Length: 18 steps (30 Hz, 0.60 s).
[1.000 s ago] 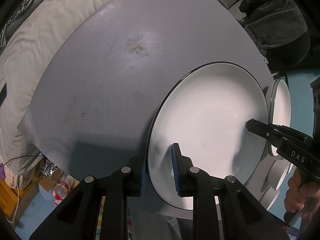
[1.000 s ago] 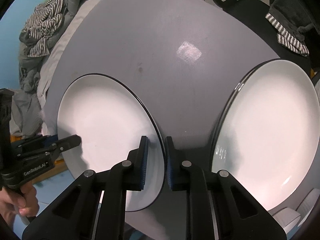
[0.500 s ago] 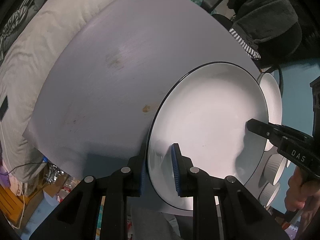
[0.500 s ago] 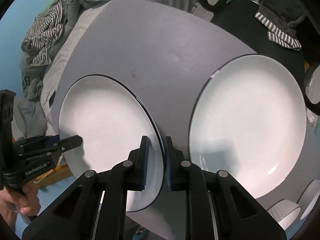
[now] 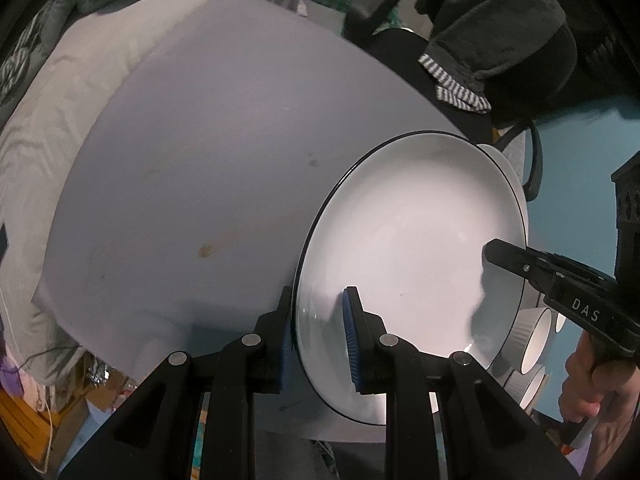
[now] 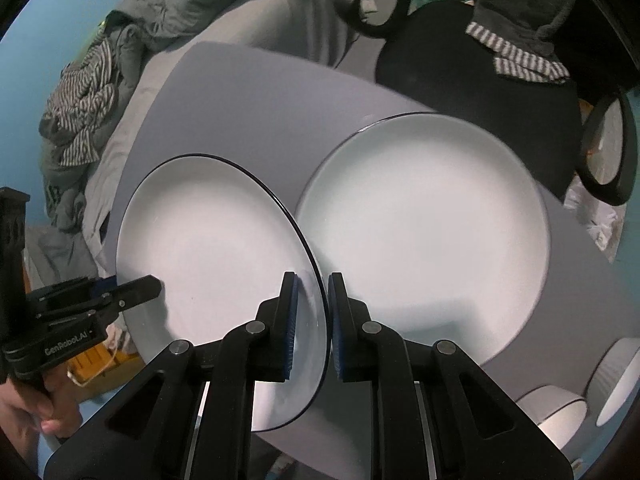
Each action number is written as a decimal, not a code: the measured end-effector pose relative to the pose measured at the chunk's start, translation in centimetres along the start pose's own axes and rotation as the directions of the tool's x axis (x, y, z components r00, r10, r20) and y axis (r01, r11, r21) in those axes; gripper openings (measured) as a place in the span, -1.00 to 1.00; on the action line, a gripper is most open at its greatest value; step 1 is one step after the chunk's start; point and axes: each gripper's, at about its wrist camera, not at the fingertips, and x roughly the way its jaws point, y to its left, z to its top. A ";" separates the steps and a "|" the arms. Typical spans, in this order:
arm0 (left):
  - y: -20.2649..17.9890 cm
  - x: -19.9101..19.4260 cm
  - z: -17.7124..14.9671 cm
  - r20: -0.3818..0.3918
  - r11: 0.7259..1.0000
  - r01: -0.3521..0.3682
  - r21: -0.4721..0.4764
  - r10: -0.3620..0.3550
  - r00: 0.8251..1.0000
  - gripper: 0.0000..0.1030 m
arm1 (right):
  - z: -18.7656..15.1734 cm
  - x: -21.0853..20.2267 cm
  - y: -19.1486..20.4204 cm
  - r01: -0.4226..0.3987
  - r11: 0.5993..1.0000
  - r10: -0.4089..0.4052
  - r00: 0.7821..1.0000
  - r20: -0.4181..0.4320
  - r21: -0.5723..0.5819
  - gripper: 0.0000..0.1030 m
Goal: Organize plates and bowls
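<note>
Grey table (image 6: 248, 112), both tools (image 5: 318, 336) (image 6: 310, 320) clamped on one empty white plate (image 6: 208, 248).

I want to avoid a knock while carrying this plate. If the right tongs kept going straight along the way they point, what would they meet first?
Probably the second white plate on the grey table, just ahead of the right tongs and the held plate; depth is unclear.

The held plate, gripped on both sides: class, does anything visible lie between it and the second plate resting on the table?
Nothing visible does. The held plate, pinched by the left gripper and right gripper, sits beside the second plate, with only bare table between them.
</note>
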 end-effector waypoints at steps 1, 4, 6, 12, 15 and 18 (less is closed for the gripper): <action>-0.5 0.1 0.5 0.001 1.000 0.000 0.013 0.000 1.000 -0.57 | 0.0 -0.3 -0.3 0.003 1.000 -0.003 1.000 0.003 0.002 -0.70; -2.0 0.3 1.8 0.003 0.999 -0.001 0.046 0.001 1.000 -0.57 | -0.1 -1.1 -1.6 0.015 1.000 -0.016 1.000 0.014 0.014 -0.70; -2.8 0.5 2.6 0.002 0.998 0.002 0.063 -0.003 1.000 -0.57 | -0.1 -1.6 -2.8 0.015 0.999 -0.016 1.000 0.021 0.033 -0.70; -5.5 1.4 5.0 -0.010 0.993 0.001 0.114 0.000 1.000 -0.57 | 0.2 -2.8 -5.7 0.019 0.997 -0.022 0.999 0.028 0.076 -0.70; -6.9 1.8 5.5 -0.014 0.991 -0.005 0.133 0.007 1.000 -0.57 | 0.3 -3.2 -6.9 0.016 0.995 -0.019 0.999 0.029 0.096 -0.70; -7.7 2.2 5.8 -0.022 0.990 -0.011 0.144 0.014 1.000 -0.57 | 0.4 -3.5 -8.2 0.012 0.993 -0.016 0.999 0.031 0.117 -0.70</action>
